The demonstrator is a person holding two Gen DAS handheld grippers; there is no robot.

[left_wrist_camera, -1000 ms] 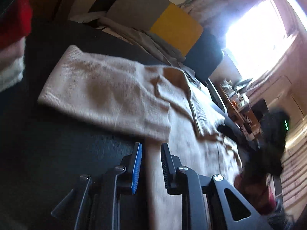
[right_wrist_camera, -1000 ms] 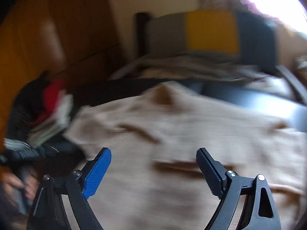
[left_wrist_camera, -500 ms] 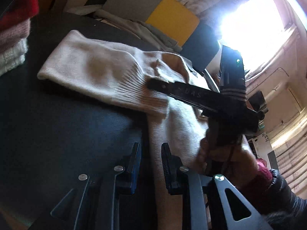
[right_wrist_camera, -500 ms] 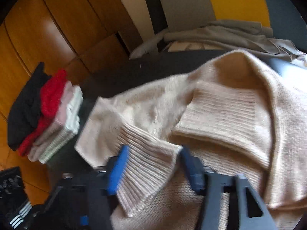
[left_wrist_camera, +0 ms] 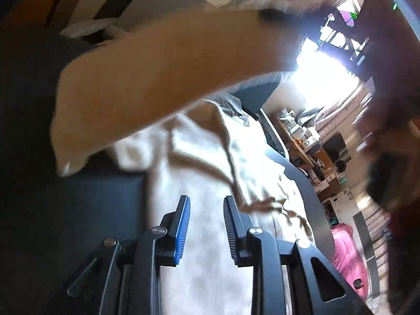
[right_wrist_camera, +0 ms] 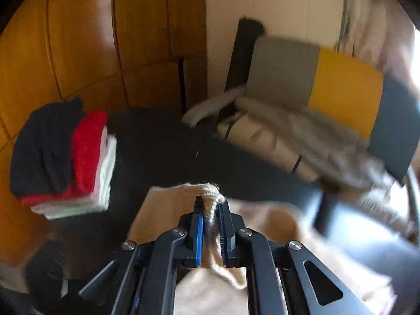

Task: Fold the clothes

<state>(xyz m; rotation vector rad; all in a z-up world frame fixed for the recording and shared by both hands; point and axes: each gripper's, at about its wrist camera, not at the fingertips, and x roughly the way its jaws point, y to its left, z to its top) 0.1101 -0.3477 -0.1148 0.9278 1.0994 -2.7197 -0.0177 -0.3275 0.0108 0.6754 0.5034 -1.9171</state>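
Beige sleeve [left_wrist_camera: 162, 78] across left view

Top: dark black surface [right_wrist_camera: 162, 152], flat and wide.
On it, near side: cream knit sweater [left_wrist_camera: 210, 178], spread out, one sleeve lifted up off the top.
On it, far left corner: pile of folded clothes [right_wrist_camera: 65, 157], black on top, then red, pink, white.
Behind the far edge: grey clothes [right_wrist_camera: 302, 123] in a loose heap.

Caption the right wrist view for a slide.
Right tongs shut on the beige sweater's cuff, folded stack at left.
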